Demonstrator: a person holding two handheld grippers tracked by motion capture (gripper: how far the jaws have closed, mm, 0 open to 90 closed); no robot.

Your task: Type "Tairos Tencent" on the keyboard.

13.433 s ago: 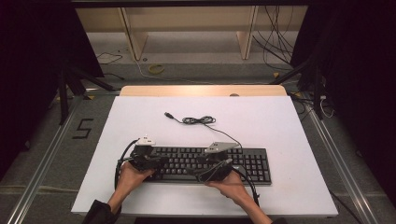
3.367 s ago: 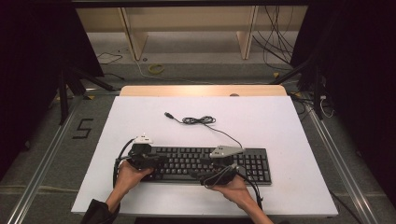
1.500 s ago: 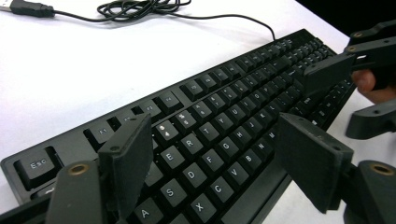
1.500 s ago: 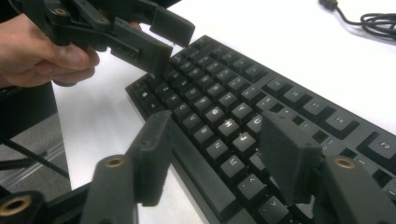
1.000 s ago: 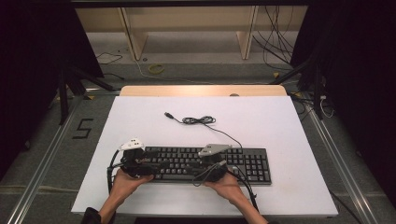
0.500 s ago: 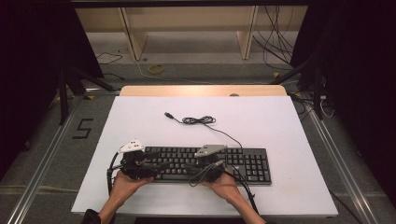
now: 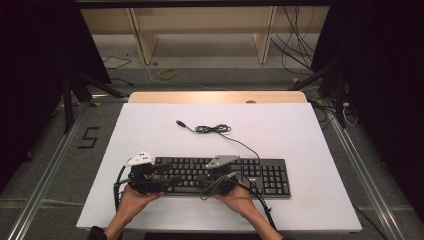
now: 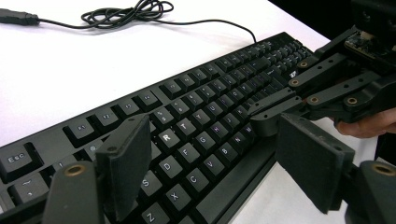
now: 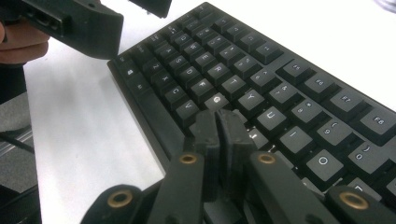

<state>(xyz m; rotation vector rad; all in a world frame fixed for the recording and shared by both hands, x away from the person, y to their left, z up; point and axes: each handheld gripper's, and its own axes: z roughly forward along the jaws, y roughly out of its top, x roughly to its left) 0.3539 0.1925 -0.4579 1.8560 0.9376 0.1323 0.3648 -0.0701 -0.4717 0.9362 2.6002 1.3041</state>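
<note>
A black keyboard (image 7: 250, 172) lies along the front of the white table (image 7: 300, 130). Its thin cable (image 7: 212, 129) coils behind it and ends in a loose USB plug (image 7: 179, 122). My left gripper (image 7: 167, 181) is over the keyboard's left end. In the left gripper view that gripper (image 8: 219, 163) is open above the letter keys (image 8: 187, 135), with nothing between its pads. My right gripper (image 7: 200, 181) points left over the middle keys. In the right gripper view it (image 9: 219, 122) is shut, its tips down on the keys beside the G key (image 9: 216, 99).
A wooden strip (image 7: 215, 97) runs along the table's far edge, with shelving (image 7: 200, 25) behind it. Metal rails (image 7: 45, 175) flank the table and a "5" mark (image 7: 89, 137) is on the floor at left. The number pad (image 7: 272, 177) is uncovered.
Both hands and their grippers have drifted slightly left along the keyboard's front. The keyboard and cable have not moved.
</note>
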